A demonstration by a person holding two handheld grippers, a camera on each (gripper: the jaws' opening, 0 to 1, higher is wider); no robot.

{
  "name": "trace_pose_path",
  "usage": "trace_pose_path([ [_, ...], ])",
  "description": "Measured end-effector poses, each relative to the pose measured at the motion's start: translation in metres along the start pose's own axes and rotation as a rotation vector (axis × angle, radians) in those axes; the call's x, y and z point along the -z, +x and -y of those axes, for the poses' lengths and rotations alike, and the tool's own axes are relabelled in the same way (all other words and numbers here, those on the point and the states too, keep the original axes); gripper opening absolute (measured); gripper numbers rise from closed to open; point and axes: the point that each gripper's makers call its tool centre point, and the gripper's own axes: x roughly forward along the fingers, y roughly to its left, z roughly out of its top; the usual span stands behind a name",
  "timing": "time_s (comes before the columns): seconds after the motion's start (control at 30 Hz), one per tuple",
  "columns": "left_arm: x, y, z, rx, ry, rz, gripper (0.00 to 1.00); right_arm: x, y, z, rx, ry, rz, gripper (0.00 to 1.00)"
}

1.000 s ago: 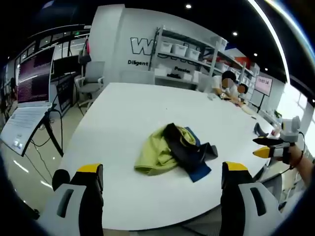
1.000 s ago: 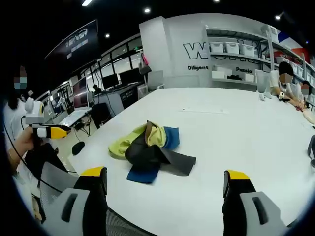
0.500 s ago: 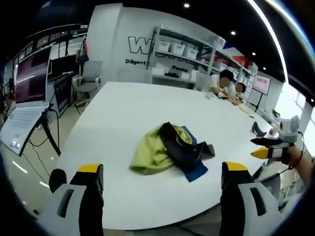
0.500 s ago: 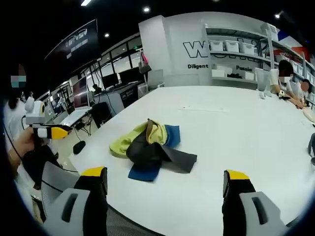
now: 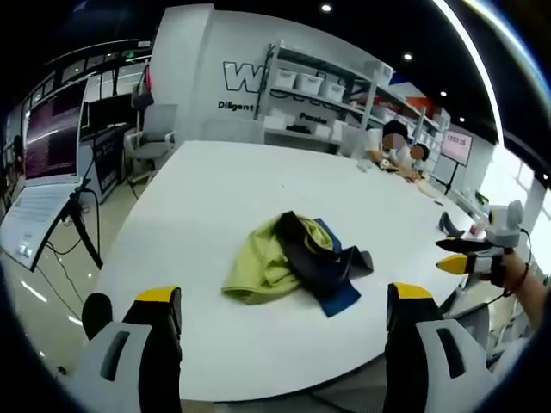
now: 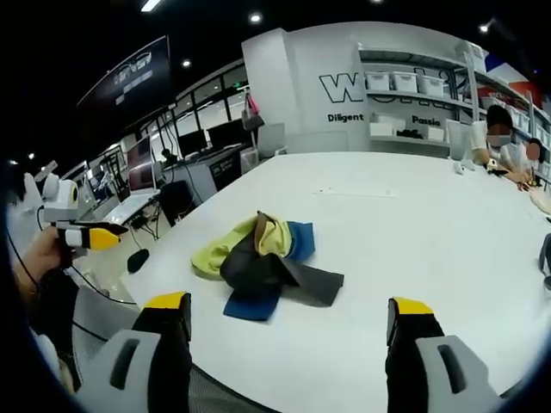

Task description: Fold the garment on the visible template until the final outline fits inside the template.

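A: Garment (image 5: 294, 269) — where?
B: Lying crumpled on white table (image 5: 224, 189), toward near edge. Bunched heap, not flat. Yellow-green part on one side, dark grey-black over middle, blue patch poking out underneath. Same heap in right gripper view (image 6: 263, 264), blue at both top and bottom of pile.

A: Template?
B: Cannot make out any outline on table surface.

A: Left gripper (image 5: 280, 314)?
B: Jaws spread wide, nothing between, yellow tips. Off near table edge, apart from garment. Also seen in right gripper view at far left (image 6: 86, 237), held in a hand (image 6: 39, 254), well away from heap; yellow tips look together from that angle, too small to trust.

A: Right gripper (image 6: 288, 318)?
B: Jaws wide apart, empty, near table edge, short of garment. Seen in left gripper view at far right (image 5: 465, 258), gripped by a hand (image 5: 508, 275), off table edge.

A: Surroundings?
B: Shelving (image 5: 323, 95) with white bins against back wall, lettering on wall. Two seated people (image 5: 400, 155) at far side of table. Office chair (image 5: 155, 138) and monitors (image 6: 202, 138) further out.
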Motion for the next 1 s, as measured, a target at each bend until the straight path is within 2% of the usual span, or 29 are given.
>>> trace_pose_path([
  [0.43,-0.005,0.001,0.001,0.005,-0.001,0.017,0.96,0.001,0.002,0.002,0.001,-0.001,-0.007,0.91],
  [1.0,-0.004,0.005,-0.002,0.006,-0.008,0.001,0.95,0.0,0.017,0.003,-0.003,-0.009,-0.03,0.86],
])
